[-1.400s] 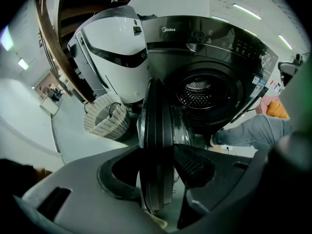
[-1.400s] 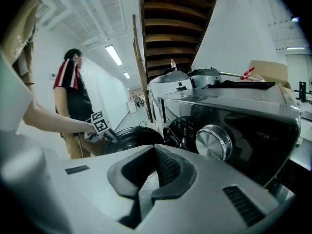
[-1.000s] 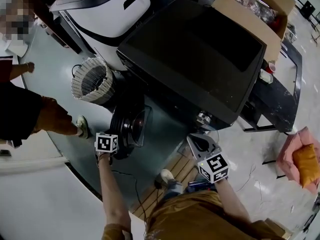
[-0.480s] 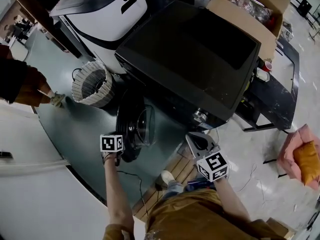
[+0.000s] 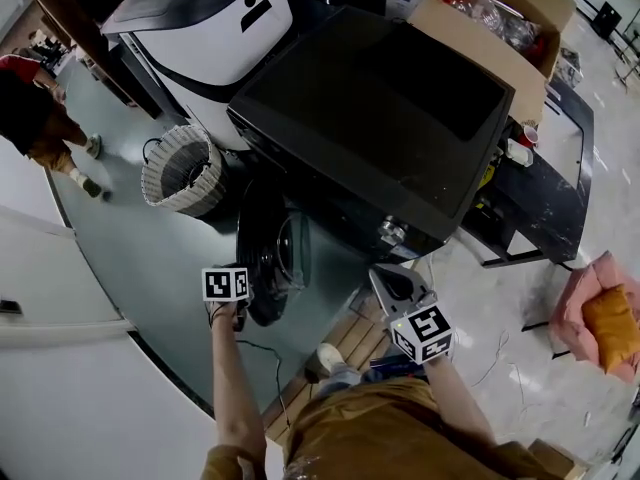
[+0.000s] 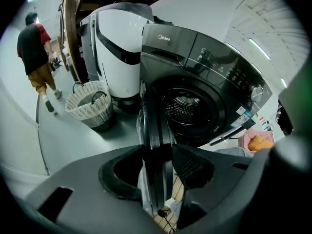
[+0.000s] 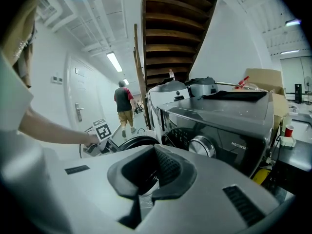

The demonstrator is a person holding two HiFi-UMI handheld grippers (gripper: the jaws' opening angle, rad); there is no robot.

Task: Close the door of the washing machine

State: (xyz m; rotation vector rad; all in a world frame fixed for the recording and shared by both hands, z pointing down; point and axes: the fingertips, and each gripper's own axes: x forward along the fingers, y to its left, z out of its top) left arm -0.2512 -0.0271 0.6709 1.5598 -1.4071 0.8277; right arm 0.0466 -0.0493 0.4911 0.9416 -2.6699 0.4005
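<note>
The black front-loading washing machine [image 5: 380,118] stands with its round door [image 5: 264,253] swung out to the left. In the left gripper view the drum opening [image 6: 187,106] shows behind the door's rim [image 6: 155,126], which runs edge-on between the jaws. My left gripper [image 5: 243,303] [image 6: 157,155] is shut on that rim at its outer edge. My right gripper [image 5: 392,283] [image 7: 153,177] hovers at the machine's front right corner, near the control knob [image 7: 201,146]. Its jaws are together and hold nothing.
A white woven laundry basket [image 5: 183,171] sits on the floor left of the door, in front of a white machine [image 5: 215,18]. A person [image 5: 40,118] walks at the far left. A cardboard box [image 5: 500,18] and a low black table [image 5: 545,188] stand to the right.
My left gripper has shifted right with the door's rim, and the door has swung a little toward the machine. The person at the left has walked away. The right gripper has stayed put.
</note>
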